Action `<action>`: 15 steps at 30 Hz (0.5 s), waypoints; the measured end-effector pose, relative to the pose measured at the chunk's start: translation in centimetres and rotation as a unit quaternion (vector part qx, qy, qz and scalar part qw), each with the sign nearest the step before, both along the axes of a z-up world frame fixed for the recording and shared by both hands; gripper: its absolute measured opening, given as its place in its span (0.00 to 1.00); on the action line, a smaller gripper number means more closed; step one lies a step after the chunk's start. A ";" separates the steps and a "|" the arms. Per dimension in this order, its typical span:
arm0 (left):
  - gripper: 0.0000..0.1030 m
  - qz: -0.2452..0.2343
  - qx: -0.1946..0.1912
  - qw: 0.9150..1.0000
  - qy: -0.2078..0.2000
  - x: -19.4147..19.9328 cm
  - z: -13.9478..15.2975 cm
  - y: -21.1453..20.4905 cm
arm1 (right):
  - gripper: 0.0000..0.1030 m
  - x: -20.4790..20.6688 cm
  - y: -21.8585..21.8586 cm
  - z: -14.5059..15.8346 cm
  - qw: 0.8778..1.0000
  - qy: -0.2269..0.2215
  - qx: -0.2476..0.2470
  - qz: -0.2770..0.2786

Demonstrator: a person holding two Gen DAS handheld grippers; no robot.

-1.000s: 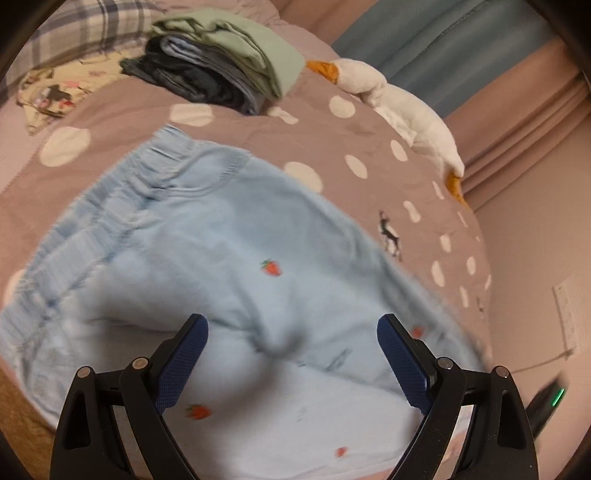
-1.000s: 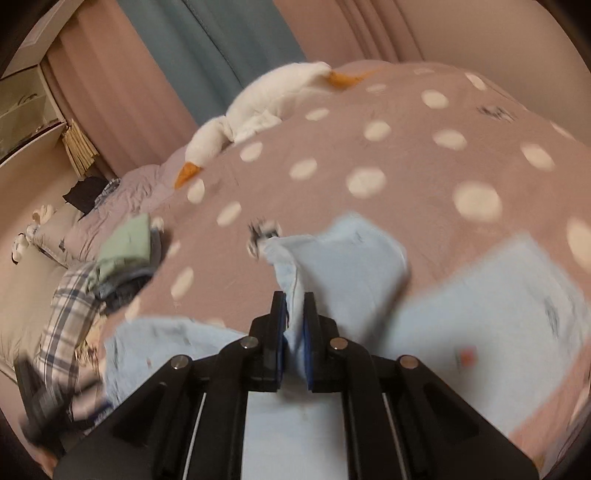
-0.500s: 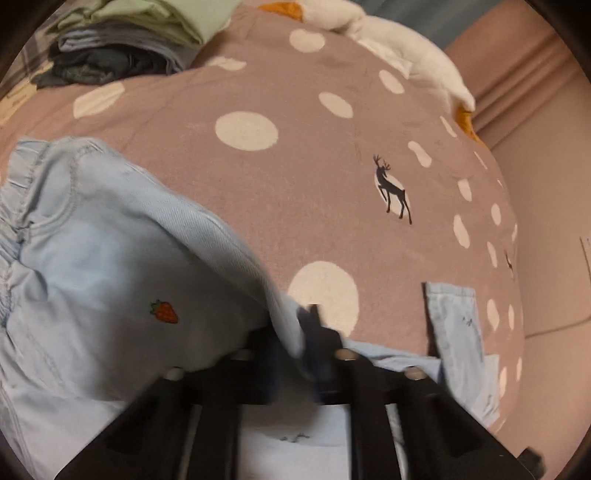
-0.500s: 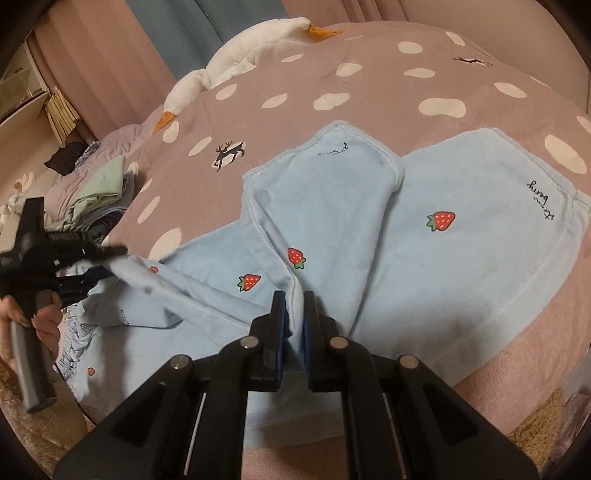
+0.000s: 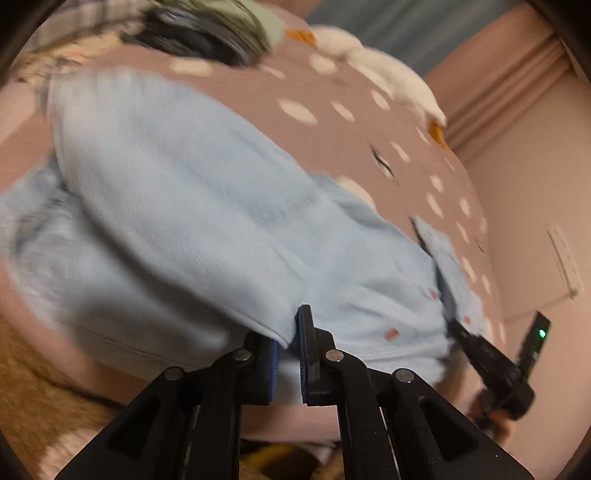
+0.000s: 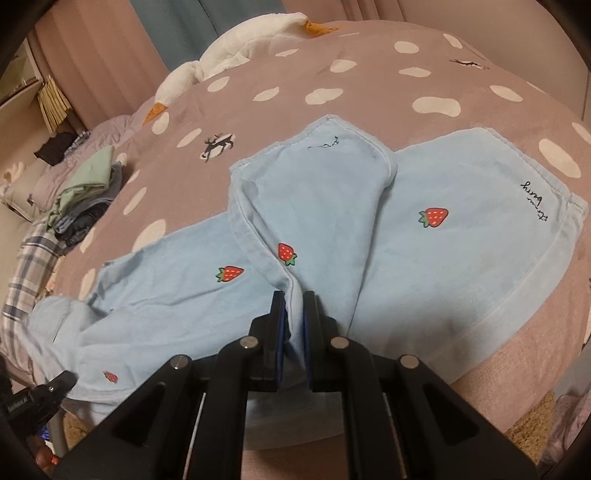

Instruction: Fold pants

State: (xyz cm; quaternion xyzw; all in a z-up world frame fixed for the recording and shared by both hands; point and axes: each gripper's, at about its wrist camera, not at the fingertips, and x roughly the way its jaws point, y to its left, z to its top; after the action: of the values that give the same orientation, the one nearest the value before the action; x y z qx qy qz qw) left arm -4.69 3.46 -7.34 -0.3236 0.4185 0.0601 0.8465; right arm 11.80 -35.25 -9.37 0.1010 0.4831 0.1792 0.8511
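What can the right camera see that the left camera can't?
Only the right wrist view shows the strawberries sharply, the writing and the deer. Only the left wrist view shows the wall outlet; it is blurred. Both show the blue pants, the spotted blanket, the toy goose and the clothes pile. The left hand-held gripper and right hand-held gripper each pinch the pants.

Soft matt cotton pants (image 6: pixel 443 240)

Motion-blurred pants (image 5: pixel 192 206) and clothes pile (image 5: pixel 207 33) in left wrist view
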 end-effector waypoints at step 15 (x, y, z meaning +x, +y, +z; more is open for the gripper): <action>0.16 0.132 -0.086 0.986 -0.046 -1.1 -0.6 11.0 | 0.11 0.2 1.0 0.3 0.999 -0.007 -0.038 0.009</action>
State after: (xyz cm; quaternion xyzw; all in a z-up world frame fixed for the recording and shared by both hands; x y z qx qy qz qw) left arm -5.79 14.43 -7.90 -0.4497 0.3364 0.1200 0.8187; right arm 12.03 -34.30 -9.11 0.0627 0.4850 0.1688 0.8558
